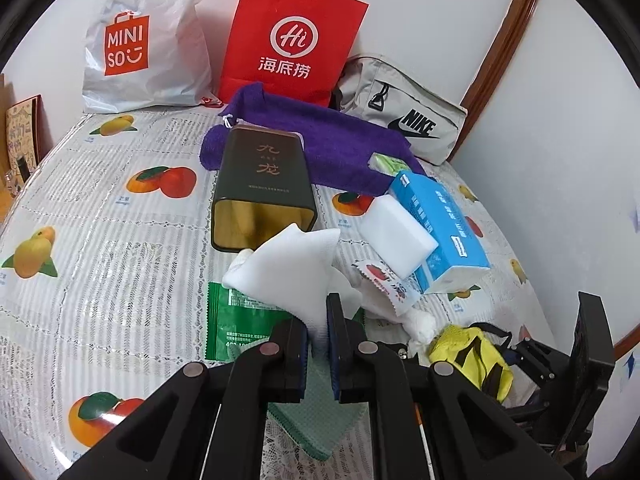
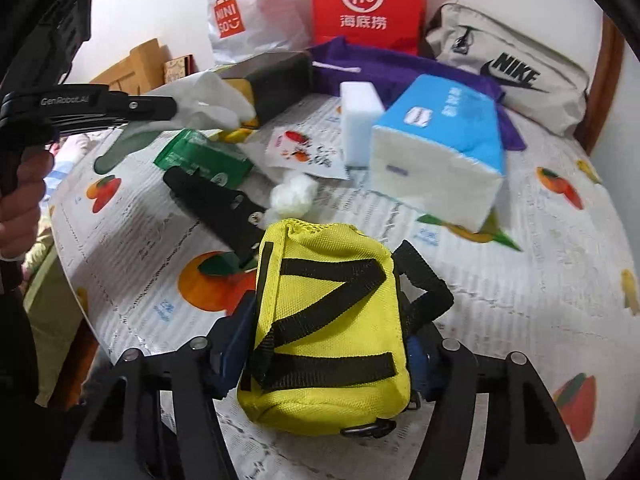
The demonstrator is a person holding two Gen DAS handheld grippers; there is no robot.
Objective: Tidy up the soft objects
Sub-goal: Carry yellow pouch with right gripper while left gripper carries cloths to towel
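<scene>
My left gripper [image 1: 317, 330] is shut on a white cloth [image 1: 288, 276] and holds it above the table, just in front of the open mouth of a dark tin [image 1: 262, 184] lying on its side. The cloth also shows in the right wrist view [image 2: 208, 100]. My right gripper [image 2: 324, 344] is shut on a yellow pouch [image 2: 328, 332] with black straps, held low over the table. The pouch also shows in the left wrist view [image 1: 472, 354]. A white sponge block [image 1: 398, 234], a blue tissue pack [image 1: 440, 232] and a purple towel [image 1: 340, 144] lie behind.
A green packet [image 1: 236, 320], a fruit-print sachet [image 1: 384, 280], a white wad [image 2: 292, 194] and a green cloth [image 1: 316, 420] lie on the fruit-print tablecloth [image 1: 100, 208]. A Miniso bag [image 1: 140, 40], a red paper bag [image 1: 292, 36] and a Nike bag [image 1: 404, 108] stand against the back wall.
</scene>
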